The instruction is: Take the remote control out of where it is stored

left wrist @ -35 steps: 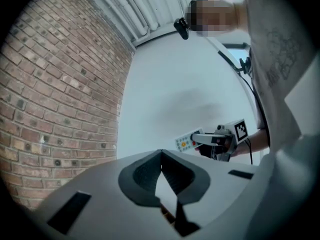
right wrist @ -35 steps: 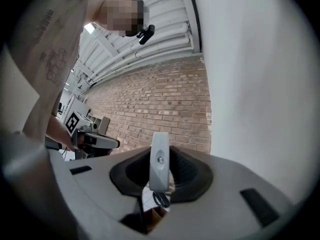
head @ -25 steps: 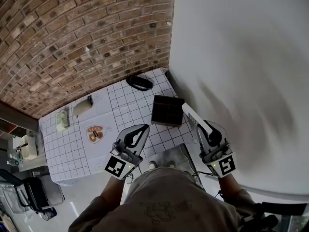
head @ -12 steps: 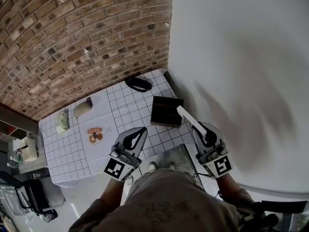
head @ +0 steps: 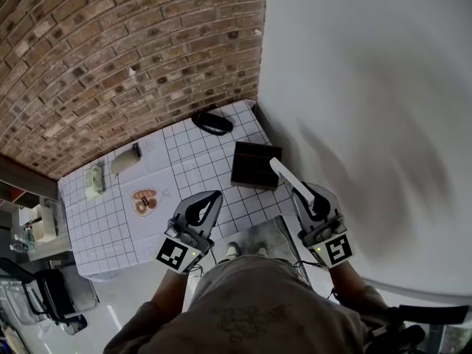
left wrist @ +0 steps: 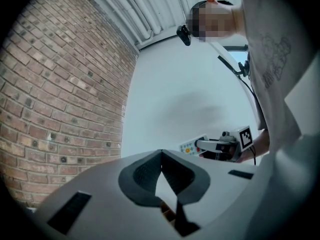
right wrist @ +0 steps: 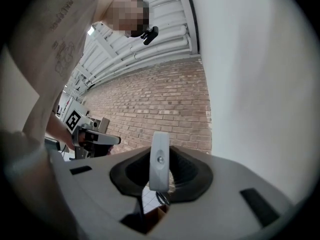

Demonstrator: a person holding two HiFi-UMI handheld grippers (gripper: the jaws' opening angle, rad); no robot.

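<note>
A white remote control (head: 289,180) sticks up and away from my right gripper (head: 308,196), which is shut on its near end. It hangs in the air just right of an open dark brown box (head: 253,167) on the white gridded table (head: 110,223). The right gripper view shows the remote's end (right wrist: 160,161) edge-on between the pads. From the left gripper view, its buttoned face (left wrist: 191,146) is visible. My left gripper (head: 213,198) hovers over the table's near edge, left of the box, with its tips (left wrist: 161,153) together and nothing held.
At the table's far end lies a black looped object (head: 212,125). A heart-shaped dish (head: 145,200), a pale pouch (head: 125,164) and a small greenish item (head: 94,182) sit on the left. A brick wall rises behind and a white wall to the right.
Both grippers have drifted slightly left and toward me. The remote stays gripped in the right one, still beside the box.
</note>
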